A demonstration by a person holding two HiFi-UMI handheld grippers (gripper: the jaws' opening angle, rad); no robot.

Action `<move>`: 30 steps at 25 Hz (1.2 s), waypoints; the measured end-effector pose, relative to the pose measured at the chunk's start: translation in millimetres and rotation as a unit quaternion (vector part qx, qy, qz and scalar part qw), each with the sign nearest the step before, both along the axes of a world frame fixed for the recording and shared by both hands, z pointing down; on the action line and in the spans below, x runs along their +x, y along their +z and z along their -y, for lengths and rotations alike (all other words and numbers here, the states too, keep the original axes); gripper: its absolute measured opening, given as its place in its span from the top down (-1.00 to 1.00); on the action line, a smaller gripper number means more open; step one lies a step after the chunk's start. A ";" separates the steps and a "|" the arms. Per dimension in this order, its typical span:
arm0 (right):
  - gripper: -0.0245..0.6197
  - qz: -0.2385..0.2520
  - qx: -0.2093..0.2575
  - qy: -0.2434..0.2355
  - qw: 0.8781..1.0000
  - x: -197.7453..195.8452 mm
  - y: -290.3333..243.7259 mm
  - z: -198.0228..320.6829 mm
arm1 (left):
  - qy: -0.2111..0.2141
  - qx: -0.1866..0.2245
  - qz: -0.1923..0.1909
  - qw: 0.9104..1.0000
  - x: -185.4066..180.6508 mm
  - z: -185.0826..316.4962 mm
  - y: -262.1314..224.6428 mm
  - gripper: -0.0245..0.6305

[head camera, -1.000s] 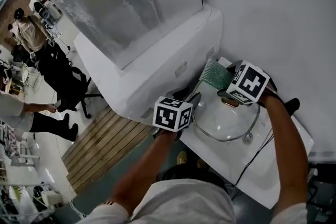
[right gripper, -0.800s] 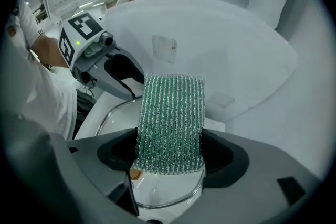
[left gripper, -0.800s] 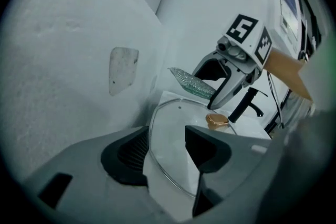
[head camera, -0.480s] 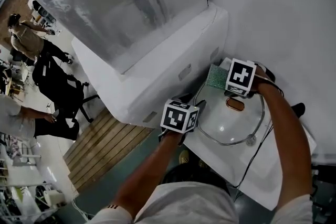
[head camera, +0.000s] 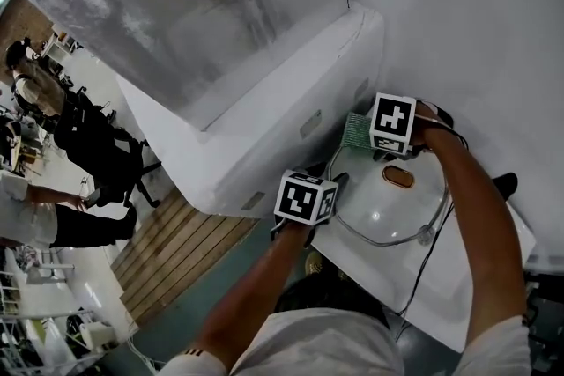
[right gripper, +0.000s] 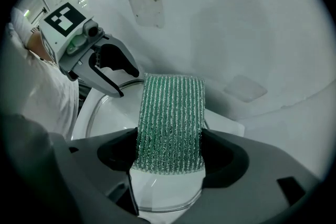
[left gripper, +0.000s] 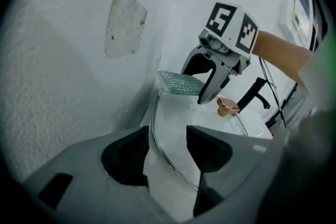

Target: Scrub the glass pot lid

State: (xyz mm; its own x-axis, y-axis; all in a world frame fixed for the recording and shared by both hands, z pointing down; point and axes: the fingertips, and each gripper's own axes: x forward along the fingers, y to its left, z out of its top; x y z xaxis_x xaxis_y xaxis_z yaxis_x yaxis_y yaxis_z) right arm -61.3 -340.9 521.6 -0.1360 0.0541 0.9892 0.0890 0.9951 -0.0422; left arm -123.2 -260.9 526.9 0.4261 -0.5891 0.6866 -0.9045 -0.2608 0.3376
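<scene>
The glass pot lid [head camera: 388, 211] with a copper knob [head camera: 399, 177] lies on the white counter [head camera: 458, 286]. My left gripper [head camera: 335, 182] is at the lid's near left rim. It is open, and the steel rim [left gripper: 157, 149] runs between its pads without being pressed. My right gripper [head camera: 374, 151] is shut on a green scrubbing sponge [right gripper: 170, 118], held over the lid's far edge close to the white wall. The left gripper view shows the sponge [left gripper: 181, 83] in the right gripper [left gripper: 198, 86], just beyond the knob [left gripper: 227, 107]. In the right gripper view, the left gripper [right gripper: 125, 81] stands open across the lid [right gripper: 113, 113].
A black faucet [left gripper: 252, 97] stands behind the lid. A dark cable [head camera: 432, 255] crosses the counter on the right. A large white housing [head camera: 264, 119] presses close on the left of the lid. Beyond the counter edge are a wooden floor strip [head camera: 176, 251], an office chair and people.
My right gripper and the sponge have slid from above the knob toward the lid's far left edge, baring the knob. My left gripper has stayed at the near rim.
</scene>
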 end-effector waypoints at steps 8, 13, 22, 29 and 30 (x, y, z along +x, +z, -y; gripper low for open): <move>-0.16 -0.006 -0.056 0.041 0.998 8.5 5.1 1.3 | 0.004 -0.007 -0.020 1.000 1.5 -0.7 3.6 0.23; -0.16 0.009 -0.051 0.132 0.990 34.6 1.8 17.9 | 0.002 -0.003 -0.029 1.000 1.6 -1.5 4.3 0.25; -0.16 0.025 -0.068 0.293 0.953 87.1 1.6 25.3 | -0.002 0.005 -0.030 1.000 1.5 -1.9 3.1 0.26; -0.16 0.042 -0.038 0.315 0.947 99.0 -10.4 19.5 | -0.007 0.007 -0.028 1.000 2.3 -2.6 3.3 0.26; -0.16 0.046 -0.031 0.309 0.949 96.6 -15.8 17.7 | -0.008 0.008 -0.028 1.000 2.3 -2.8 3.4 0.26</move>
State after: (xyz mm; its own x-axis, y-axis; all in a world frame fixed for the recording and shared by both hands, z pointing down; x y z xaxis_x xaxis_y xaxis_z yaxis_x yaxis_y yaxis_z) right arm 35.3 -358.6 505.8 -0.2466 -0.0064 0.9691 -0.5048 0.8545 -0.1228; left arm -121.0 -258.1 530.4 0.4535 -0.6065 0.6530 -0.8886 -0.2514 0.3836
